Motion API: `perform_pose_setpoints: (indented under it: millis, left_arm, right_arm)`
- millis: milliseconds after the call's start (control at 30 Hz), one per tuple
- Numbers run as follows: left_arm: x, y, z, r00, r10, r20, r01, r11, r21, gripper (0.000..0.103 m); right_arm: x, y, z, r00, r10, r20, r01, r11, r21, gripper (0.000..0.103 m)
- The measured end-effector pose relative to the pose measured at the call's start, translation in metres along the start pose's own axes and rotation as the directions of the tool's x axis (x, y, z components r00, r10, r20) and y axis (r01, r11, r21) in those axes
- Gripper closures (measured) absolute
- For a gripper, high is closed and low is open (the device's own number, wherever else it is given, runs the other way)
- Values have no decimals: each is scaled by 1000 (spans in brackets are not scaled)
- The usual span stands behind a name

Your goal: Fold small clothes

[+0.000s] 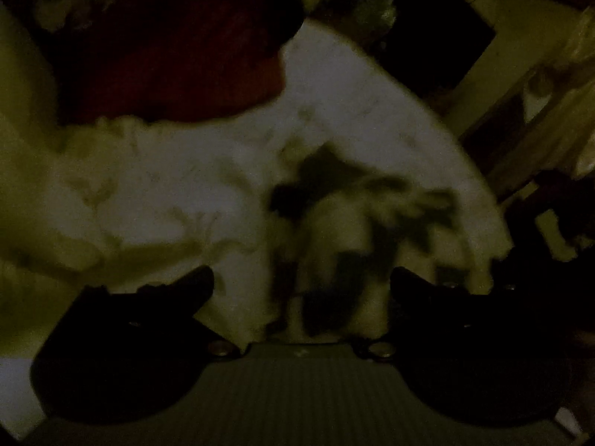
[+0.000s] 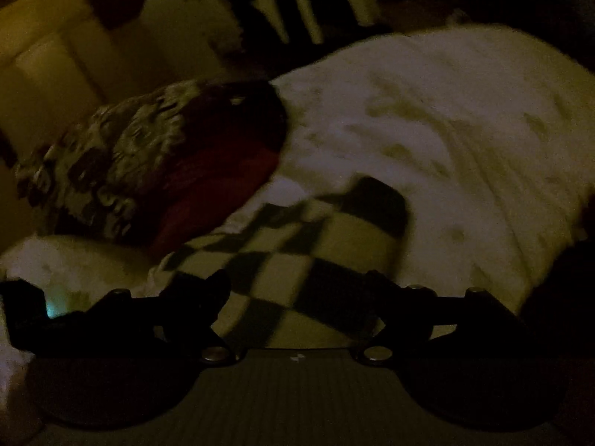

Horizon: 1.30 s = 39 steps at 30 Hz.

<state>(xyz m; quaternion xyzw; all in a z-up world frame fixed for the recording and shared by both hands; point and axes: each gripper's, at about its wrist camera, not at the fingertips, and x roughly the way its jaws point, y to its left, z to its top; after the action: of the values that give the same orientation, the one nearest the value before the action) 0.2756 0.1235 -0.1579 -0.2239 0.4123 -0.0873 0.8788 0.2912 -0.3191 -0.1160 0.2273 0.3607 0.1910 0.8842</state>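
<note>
The scene is dark and blurred. A small checkered cloth (image 2: 297, 260) with dark and pale squares lies on a pale bedspread (image 2: 465, 130). My right gripper (image 2: 297, 290) is open, its jaws wide apart over the cloth's near part. In the left wrist view the same cloth (image 1: 353, 230) shows crumpled and smeared by motion, between and just beyond the jaws of my left gripper (image 1: 301, 282), which is open. I cannot tell whether either gripper touches the cloth.
A dark red pillow (image 1: 167, 55) lies at the head of the bed; it also shows in the right wrist view (image 2: 230, 156) beside a patterned cushion (image 2: 111, 156). The bed's edge (image 1: 465, 156) curves right, with dark furniture (image 1: 438, 37) beyond.
</note>
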Motion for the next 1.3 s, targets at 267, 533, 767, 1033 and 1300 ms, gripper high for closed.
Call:
perform_pose_setpoints:
  millis: [267, 533, 767, 1033, 1300]
  left_arm:
    - [27, 15, -9, 984, -159, -79, 151, 984, -94, 10]
    - [62, 12, -16, 977, -190, -98, 186, 981, -52, 21]
    - [55, 13, -22, 968, -246, -56, 239, 965, -106, 63]
    - [13, -20, -29, 955, -293, -48, 292, 956, -36, 67]
    - [-27, -79, -34, 906, -422, -39, 423, 904, 54, 68]
  right_arm:
    - [42, -35, -32, 986, 162, -28, -152, 964, 218, 0]
    - [75, -40, -34, 975, 223, 7, -219, 948, 231, 0]
    - [82, -31, -38, 983, 179, 48, -184, 968, 169, 20]
    - [35, 21, -44, 998, 29, 55, -26, 998, -52, 25]
    - [-55, 11, -28, 983, 123, 134, -126, 992, 16, 28]
